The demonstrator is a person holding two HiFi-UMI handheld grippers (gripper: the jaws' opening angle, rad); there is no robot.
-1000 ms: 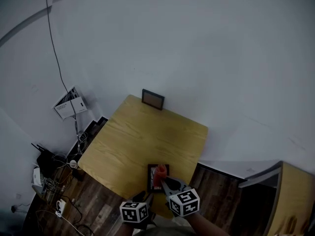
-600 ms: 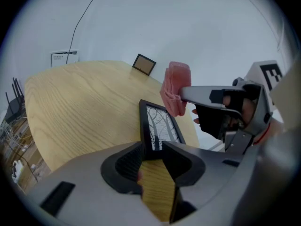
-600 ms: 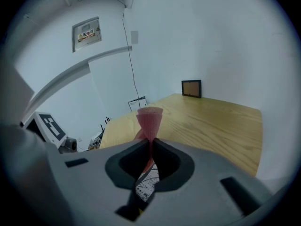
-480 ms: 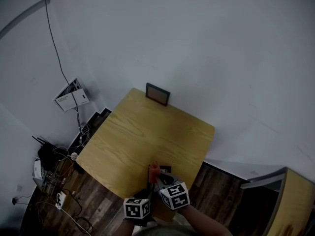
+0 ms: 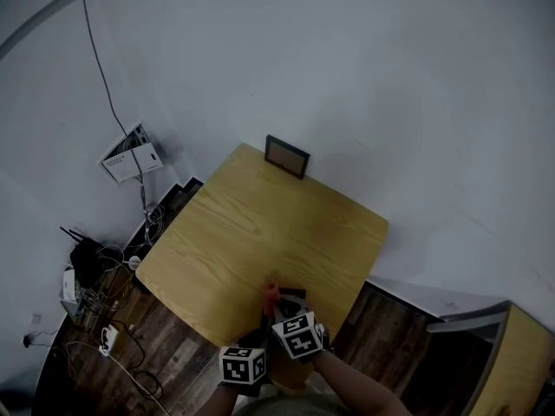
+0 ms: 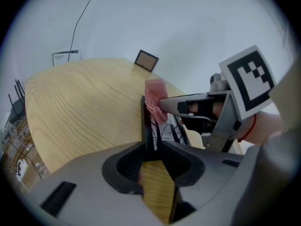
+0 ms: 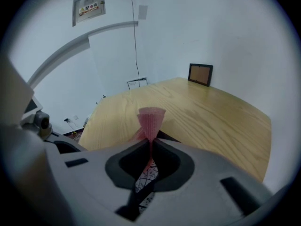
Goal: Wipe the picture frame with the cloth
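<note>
**Right gripper [image 7: 150, 147] clamps the cloth [image 7: 151, 117]**

Pink and meshy, the cloth fans out just past its closed jaws, against the dark picture frame [image 6: 146, 121]. Black scribbles on white there, edge-on between the left gripper's [image 6: 153, 145] closing jaws. One cloth, two frames: the second frame [image 7: 200, 74] stands far ahead on the table [image 7: 211, 112]. The wall sign [image 7: 89, 6] is unreadable.

Grey moulded fingers [image 6: 202, 173], 2 black-and-white marker cubes [image 5: 242, 367], red wrist string [image 6: 248, 126]

Sparse office-like room: white walls [image 5: 364, 76], wooden table [image 5: 260, 232], tangled cables [image 5: 149, 230], router [image 5: 84, 255].
</note>
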